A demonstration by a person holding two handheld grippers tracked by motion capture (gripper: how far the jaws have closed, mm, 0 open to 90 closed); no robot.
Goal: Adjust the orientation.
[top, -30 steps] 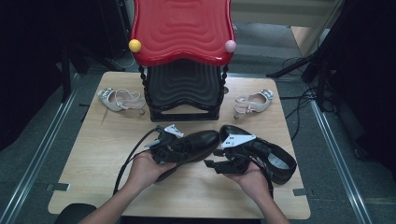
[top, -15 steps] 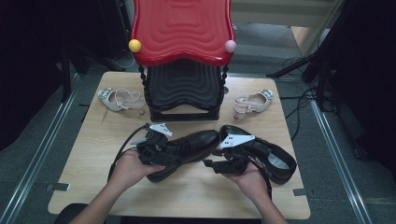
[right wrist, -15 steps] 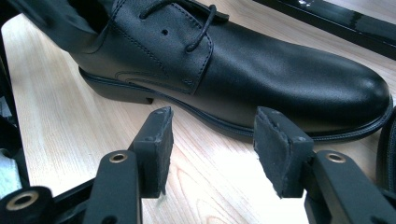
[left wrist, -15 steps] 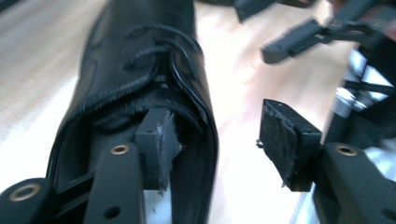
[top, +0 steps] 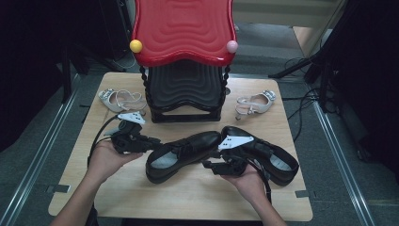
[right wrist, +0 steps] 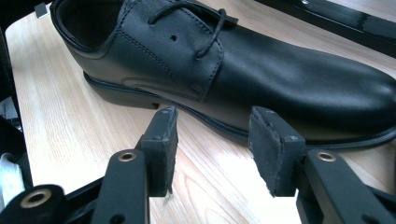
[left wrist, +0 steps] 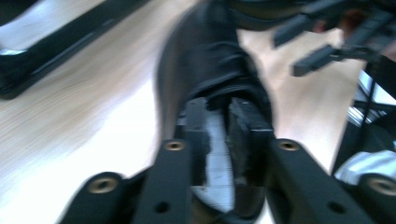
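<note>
Two black lace-up shoes lie on the wooden table (top: 94,188): the left shoe (top: 183,155) near the centre, its heel end towards the left gripper (top: 151,140), and the right shoe (top: 266,153) just beside it, its toe close to the left shoe's toe. Behind them a black rack (top: 186,94) with a red wavy top (top: 183,28) stands at the far middle of the table, flanked by two pale sandals, one (top: 120,100) at far left and one (top: 254,102) at far right, both well apart from the shoes. Two small balls sit at the red top's front corners, a yellow one (top: 136,45) and a pink one (top: 232,46). In the left gripper view the jaws have just been closing and stand narrow, with the rim of the left shoe's heel opening (left wrist: 224,93) between the pads; the picture is blurred, so firm contact is hard to confirm, though the pads appear to press on it. The right gripper (top: 212,165) rests in front of the right shoe; in the right gripper view its jaws have just been closing slightly yet stand well apart, with bare table between them and the right shoe (right wrist: 261,79) just beyond the pads (right wrist: 273,149). The right hand (top: 247,181) hides part of the right shoe's side, and the toe is cut off in the right gripper view.
</note>
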